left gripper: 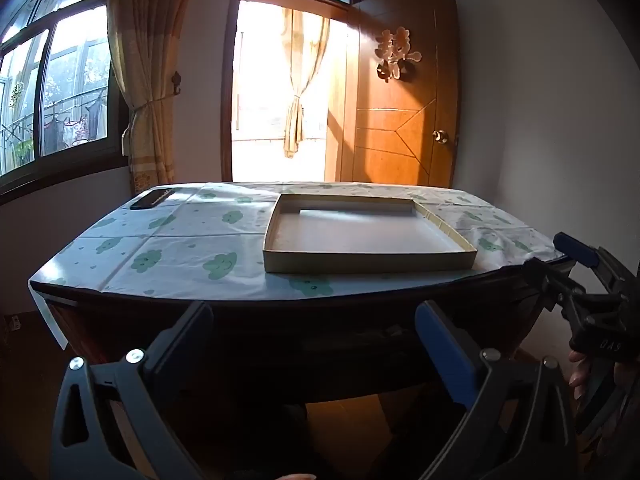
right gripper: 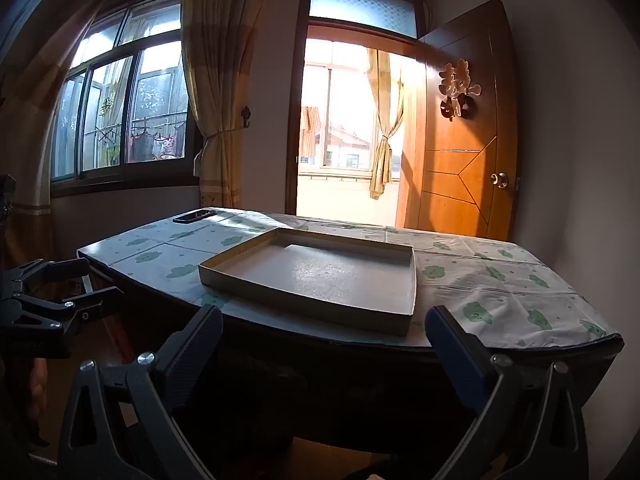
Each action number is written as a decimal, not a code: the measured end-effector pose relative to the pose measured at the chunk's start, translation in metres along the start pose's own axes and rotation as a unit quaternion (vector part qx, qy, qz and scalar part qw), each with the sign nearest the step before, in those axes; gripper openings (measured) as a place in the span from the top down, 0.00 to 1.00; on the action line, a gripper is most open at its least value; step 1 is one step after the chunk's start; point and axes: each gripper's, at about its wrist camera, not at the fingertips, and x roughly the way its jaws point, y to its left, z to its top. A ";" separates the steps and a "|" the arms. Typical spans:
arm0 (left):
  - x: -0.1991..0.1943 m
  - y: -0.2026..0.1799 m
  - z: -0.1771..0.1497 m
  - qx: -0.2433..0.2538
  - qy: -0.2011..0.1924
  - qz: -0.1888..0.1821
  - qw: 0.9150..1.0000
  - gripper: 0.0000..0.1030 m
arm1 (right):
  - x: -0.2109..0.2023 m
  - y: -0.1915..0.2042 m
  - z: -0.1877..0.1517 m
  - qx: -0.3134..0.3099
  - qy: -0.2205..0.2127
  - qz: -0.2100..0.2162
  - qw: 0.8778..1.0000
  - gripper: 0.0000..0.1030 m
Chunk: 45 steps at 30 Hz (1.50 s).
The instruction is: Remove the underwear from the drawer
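Observation:
No underwear shows in either view. A dark wooden table's front lies in deep shadow, and I cannot make out a drawer in it. My left gripper is open and empty, level with that dark front, a little short of it. It also shows at the left edge of the right wrist view. My right gripper is open too, with nothing between its blue-padded fingers. It hangs off the table's right corner in the left wrist view.
A shallow, empty cardboard box sits on the table's cloud-print cloth. A black phone lies at the far left corner. Behind are a window, curtains and an open wooden door.

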 end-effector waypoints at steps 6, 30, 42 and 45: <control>0.006 0.002 -0.003 -0.012 0.016 -0.003 1.000 0.00 | 0.006 -0.004 0.000 0.001 0.012 0.006 1.000 0.01; 0.008 0.003 -0.005 -0.007 0.019 0.003 1.000 0.00 | 0.007 0.003 -0.006 -0.004 0.024 0.008 1.000 0.01; 0.008 0.003 -0.005 -0.007 0.019 0.003 1.000 0.00 | 0.007 0.006 -0.010 -0.004 0.025 0.011 1.000 0.01; 0.008 0.003 -0.005 -0.007 0.019 0.003 1.000 0.00 | 0.007 0.005 -0.009 -0.004 0.024 0.011 1.000 0.01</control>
